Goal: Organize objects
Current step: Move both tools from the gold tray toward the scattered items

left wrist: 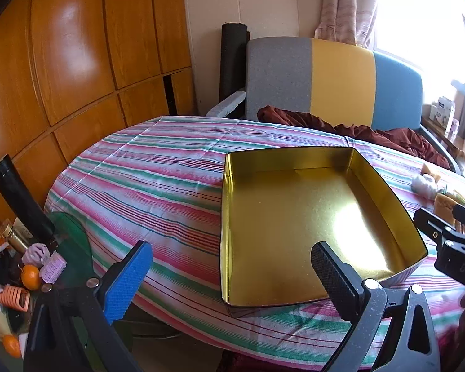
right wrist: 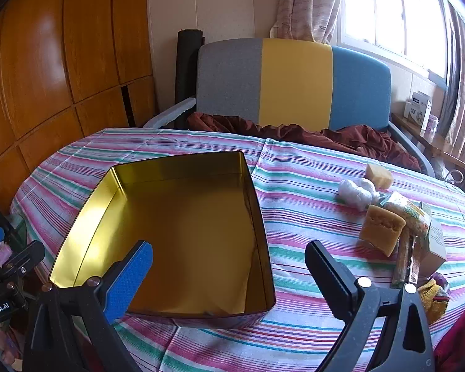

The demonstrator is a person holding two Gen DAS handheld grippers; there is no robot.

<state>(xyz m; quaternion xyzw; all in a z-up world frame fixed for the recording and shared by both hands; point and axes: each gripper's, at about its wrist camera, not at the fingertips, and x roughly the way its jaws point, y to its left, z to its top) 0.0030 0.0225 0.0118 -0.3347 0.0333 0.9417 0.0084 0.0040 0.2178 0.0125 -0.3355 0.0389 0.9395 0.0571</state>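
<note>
An open gold tin box (left wrist: 294, 217) (right wrist: 183, 217) sits empty on the striped tablecloth (right wrist: 310, 192). To its right lie two yellow sponges (right wrist: 381, 228) (right wrist: 378, 176), white cotton balls (right wrist: 356, 190), snack packets (right wrist: 409, 214) and a small cardboard box (right wrist: 435, 248). My left gripper (left wrist: 229, 274) hovers wide open over the tin's near left corner, nothing between its fingers. Above the tin's near right corner my right gripper (right wrist: 229, 274) stands wide open too, the loose items off to its right.
A glass side table (left wrist: 68, 248) at the left holds hair rollers (left wrist: 52, 268), oranges (left wrist: 31, 276) and a black cylinder (left wrist: 18, 198). Behind the table stands a grey, yellow and blue sofa (right wrist: 294, 83) with dark red cloth (right wrist: 341, 139). Wooden cabinets (left wrist: 62, 62) fill the left.
</note>
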